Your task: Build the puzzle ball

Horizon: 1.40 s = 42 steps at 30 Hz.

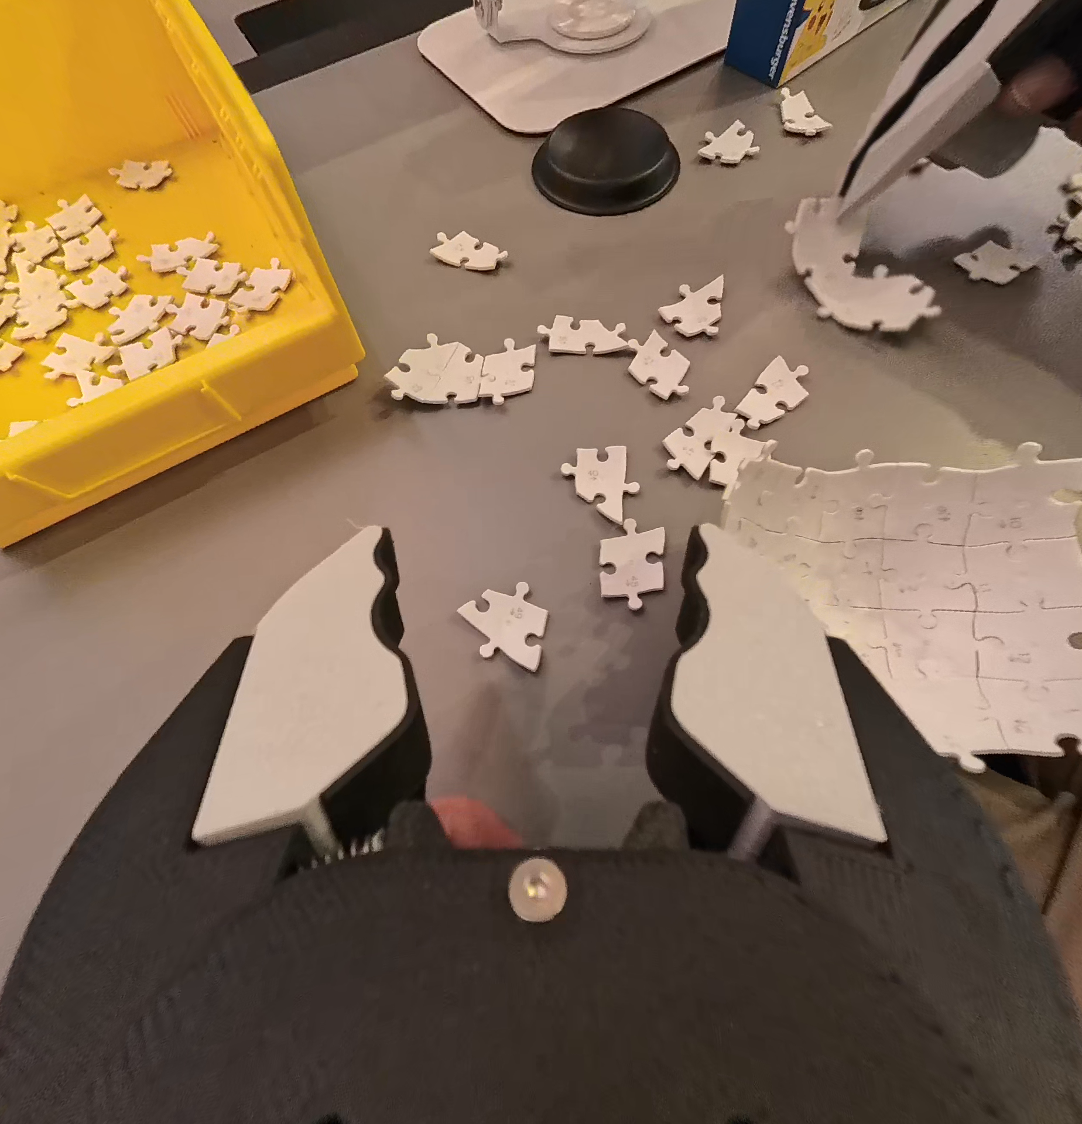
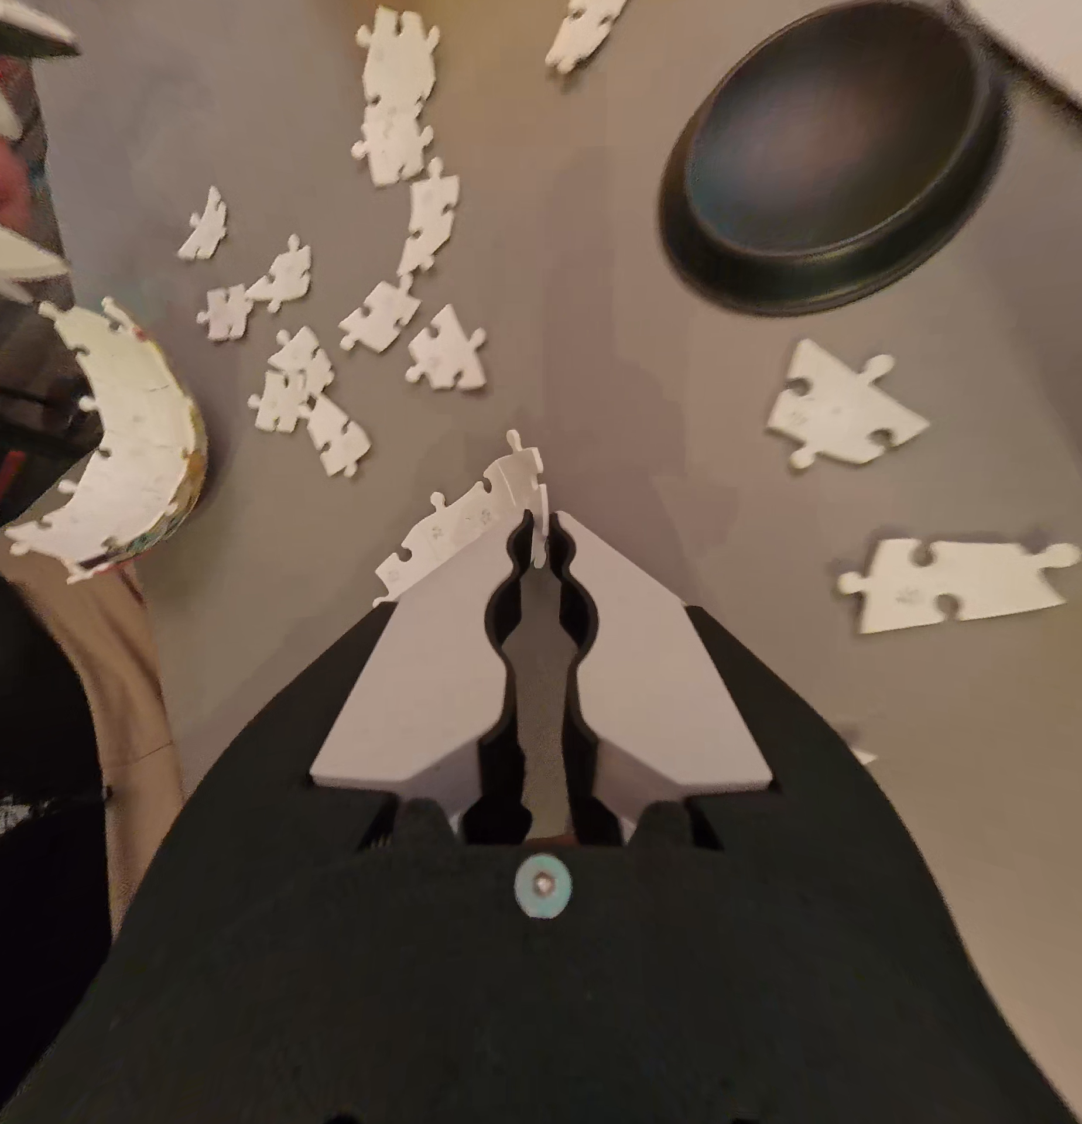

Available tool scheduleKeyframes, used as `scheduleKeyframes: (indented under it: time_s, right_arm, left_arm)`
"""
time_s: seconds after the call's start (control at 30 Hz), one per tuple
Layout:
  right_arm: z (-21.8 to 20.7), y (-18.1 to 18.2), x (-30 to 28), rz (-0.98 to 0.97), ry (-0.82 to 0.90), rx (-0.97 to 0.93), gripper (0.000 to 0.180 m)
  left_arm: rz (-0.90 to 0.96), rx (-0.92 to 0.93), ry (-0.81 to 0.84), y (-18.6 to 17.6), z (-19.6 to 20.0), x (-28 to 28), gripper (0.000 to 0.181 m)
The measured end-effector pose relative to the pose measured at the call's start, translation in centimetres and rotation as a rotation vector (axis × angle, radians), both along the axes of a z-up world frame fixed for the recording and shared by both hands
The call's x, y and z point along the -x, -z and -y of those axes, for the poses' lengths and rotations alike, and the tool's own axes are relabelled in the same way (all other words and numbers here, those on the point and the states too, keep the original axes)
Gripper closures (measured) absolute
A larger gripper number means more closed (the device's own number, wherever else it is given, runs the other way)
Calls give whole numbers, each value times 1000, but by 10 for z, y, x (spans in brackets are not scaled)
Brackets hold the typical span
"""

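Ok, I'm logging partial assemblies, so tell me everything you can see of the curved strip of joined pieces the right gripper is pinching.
The curved strip is a short arc of several interlocked pieces, white backs showing, card-like, with tabs along its edges. The right gripper is shut on one end; in the right wrist view that end stands edge-on between the fingertips, the rest trailing down to the left. In the left wrist view its far end seems to rest on the grey table, beside loose pieces. Its printed side is hidden.

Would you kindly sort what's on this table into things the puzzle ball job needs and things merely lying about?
Job:
- curved strip in right gripper
- assembled section
- loose pieces
- yellow bin of pieces
- black stand, probably
- left gripper, open

Lying about:
- blue box
- white mat
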State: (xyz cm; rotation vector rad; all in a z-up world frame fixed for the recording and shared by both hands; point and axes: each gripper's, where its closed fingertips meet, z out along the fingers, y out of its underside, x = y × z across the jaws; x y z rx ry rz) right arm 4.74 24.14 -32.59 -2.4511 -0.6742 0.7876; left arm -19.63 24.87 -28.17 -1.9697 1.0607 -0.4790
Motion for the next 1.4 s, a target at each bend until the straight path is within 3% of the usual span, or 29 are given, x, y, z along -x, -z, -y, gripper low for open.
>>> scheduleKeyframes:
  time_s: [0.37,0.6,0.8,1.03,1.4]
  right_arm:
    - [-20,-20,-10,130,70,-108,146]
    - [25,-42,71,22,-92,-95,146]
    - [44,-39,118,-65,-159,-46,145]
    - [54,-39,128,-116,-145,-43,146]
    - [59,-38,126,-143,-150,-41,147]
  left_arm:
    - [27,20,-36,-3,-8,13,93]
    - [92,62,-59,-12,-11,26,99]
    - [180,190,13,-20,17,19,107]
    - [129,376,47,14,67,-3,109]
    - [18,384,-43,42,70,-10,153]
